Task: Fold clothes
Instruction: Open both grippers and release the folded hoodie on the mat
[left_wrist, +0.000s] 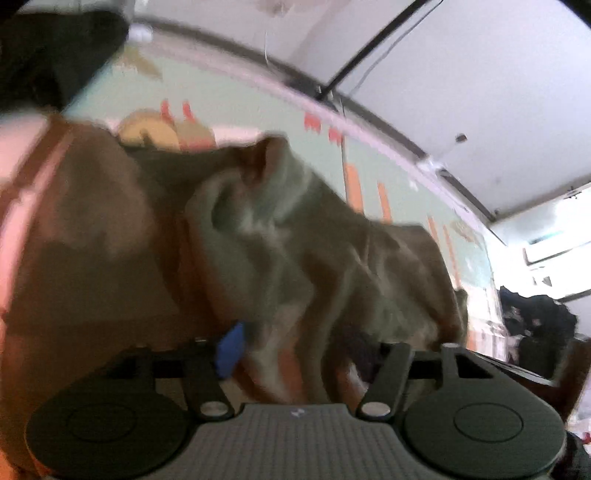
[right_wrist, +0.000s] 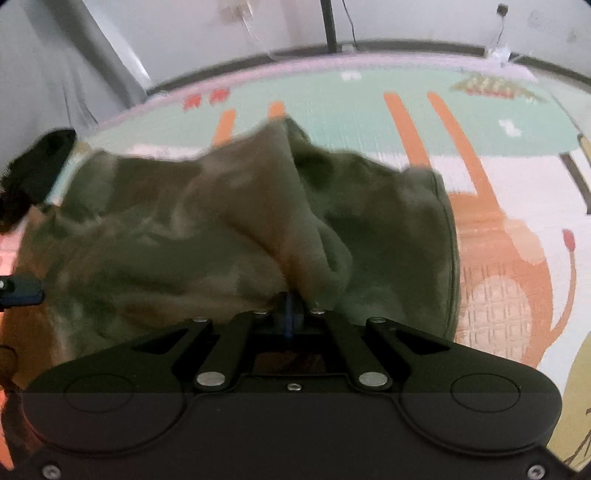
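Observation:
An olive-green garment lies bunched and creased on the play mat. My right gripper is shut, its blue pads pinching a raised fold near the garment's middle. In the left wrist view the same garment fills the centre, blurred. My left gripper stands with its jaws wide apart. One blue pad shows beside the cloth, and the other finger is hidden under it. The left gripper's blue tip also shows at the garment's left edge.
The mat is pale green with orange stripes and a lion picture. A dark blurred shape sits by the garment's far left corner. A heap of dark clothes lies off the mat's right end. White walls and a black pole stand behind.

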